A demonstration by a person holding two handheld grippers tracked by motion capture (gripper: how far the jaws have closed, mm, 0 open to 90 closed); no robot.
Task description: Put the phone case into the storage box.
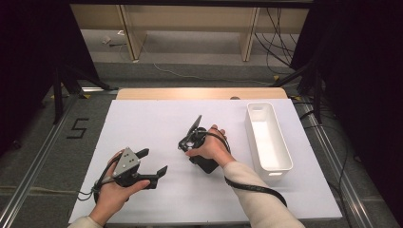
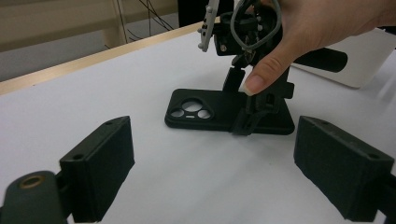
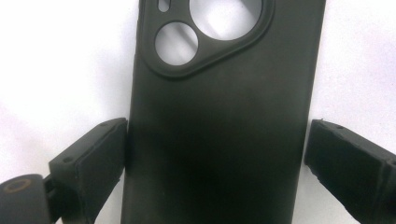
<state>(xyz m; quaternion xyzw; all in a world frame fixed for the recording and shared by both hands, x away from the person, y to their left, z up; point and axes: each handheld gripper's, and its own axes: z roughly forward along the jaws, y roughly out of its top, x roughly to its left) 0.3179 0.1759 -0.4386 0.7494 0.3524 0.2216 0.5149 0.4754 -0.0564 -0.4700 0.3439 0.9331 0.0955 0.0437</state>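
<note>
One black phone case flat on white table, frame centre. Right gripper jaws apart, straddling case edges. Left gripper jaws apart, idle lower left. Risk: thin soft case slips or buckles if jaws close unevenly. Bin right.

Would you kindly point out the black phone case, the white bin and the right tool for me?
black phone case (image 3: 224, 140): right gripper view, middle of its flat back.
white bin (image 1: 283, 152): high view, its right long rim.
right tool (image 3: 219, 158): right gripper view, midway between its open jaws, which straddle the case.
</note>
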